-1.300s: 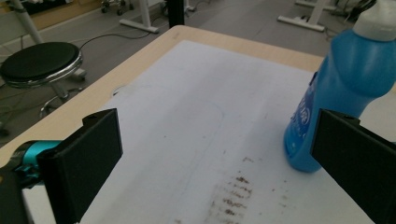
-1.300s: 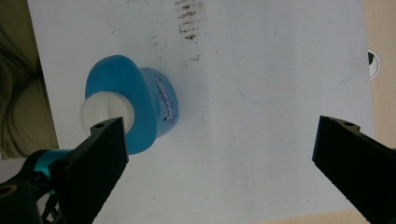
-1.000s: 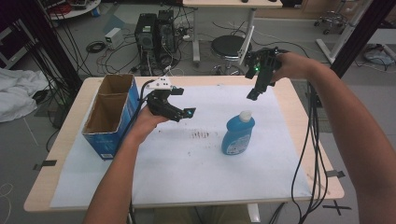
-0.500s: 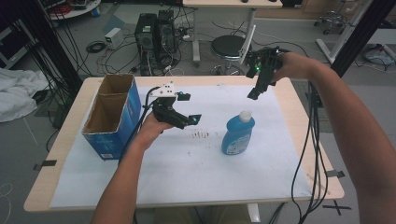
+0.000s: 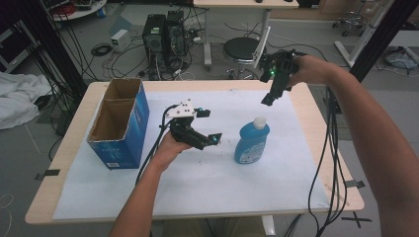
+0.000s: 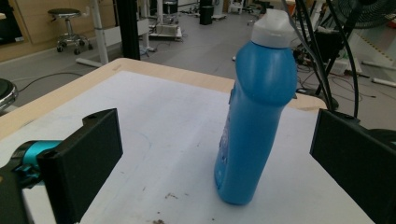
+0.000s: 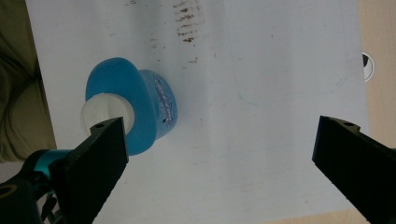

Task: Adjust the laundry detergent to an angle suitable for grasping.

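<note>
- The cardboard box (image 5: 116, 126) stood open-topped at the left end of the table (image 5: 69, 148), two compartments exposed upward, probably as a receptacle; I could not see anything inside.
- My left tongs (image 5: 207, 126) hovered low over the white sheet (image 5: 197, 187), right of the box, jaws spread wide and empty.
- I held the left tongs level and aimed sideways at the bottle body, which I judged suited a grasp around its flanks.
- In the left gripper view, the blue bottle (image 6: 254, 116) stood ahead, framed in the gap between the two jaws but farther off and not yet between them, touching neither.
- The bottle stood upright on the sheet near the table's middle, white cap (image 5: 259, 122) on top, just right of the left tongs.
- My right tongs (image 5: 272, 96) hung above and beyond the bottle, pointing downward, jaws wide and empty.
- In the right gripper view, the bottle sat off to the left jaw's side, not centred in the gap.
- I judged the right tongs were held high to keep clear of the left approach.
</note>
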The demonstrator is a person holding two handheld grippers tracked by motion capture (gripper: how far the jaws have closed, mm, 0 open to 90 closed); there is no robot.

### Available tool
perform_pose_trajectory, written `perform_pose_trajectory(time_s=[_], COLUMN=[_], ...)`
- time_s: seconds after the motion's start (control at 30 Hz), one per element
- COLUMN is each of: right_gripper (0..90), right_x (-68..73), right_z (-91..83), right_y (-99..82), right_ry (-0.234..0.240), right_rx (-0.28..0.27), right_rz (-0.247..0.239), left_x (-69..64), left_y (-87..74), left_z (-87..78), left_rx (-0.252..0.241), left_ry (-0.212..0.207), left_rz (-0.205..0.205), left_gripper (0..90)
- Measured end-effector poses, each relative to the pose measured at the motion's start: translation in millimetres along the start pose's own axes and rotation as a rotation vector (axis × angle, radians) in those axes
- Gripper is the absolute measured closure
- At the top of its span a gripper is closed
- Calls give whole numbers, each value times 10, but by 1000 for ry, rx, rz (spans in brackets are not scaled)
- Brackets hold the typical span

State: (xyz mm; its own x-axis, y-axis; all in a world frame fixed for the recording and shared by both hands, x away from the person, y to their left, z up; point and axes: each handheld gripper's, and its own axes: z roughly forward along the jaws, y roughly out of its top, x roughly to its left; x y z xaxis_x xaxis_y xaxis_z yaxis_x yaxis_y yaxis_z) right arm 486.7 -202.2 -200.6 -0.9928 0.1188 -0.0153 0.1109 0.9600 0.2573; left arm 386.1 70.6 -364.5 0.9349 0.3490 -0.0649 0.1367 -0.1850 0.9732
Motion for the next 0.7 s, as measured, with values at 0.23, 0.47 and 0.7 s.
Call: perform_pose_trajectory(time_s=[0.23,0.47,0.7], right_gripper=[25,25,25], right_x=[15,14,6], right_z=[-3,5,3], right_y=[7,15,5], right_ry=[-3,-3,2], right_rx=[-1,-5,-1], right_rz=[-3,-6,-5], left_x=[-185,-285,-361], left_y=[-119,-194,-253], left_z=[119,240,408], left_rx=[0,-15,-26], left_ry=[31,29,20], left_rz=[7,-9,-16], left_gripper=[23,23,23])
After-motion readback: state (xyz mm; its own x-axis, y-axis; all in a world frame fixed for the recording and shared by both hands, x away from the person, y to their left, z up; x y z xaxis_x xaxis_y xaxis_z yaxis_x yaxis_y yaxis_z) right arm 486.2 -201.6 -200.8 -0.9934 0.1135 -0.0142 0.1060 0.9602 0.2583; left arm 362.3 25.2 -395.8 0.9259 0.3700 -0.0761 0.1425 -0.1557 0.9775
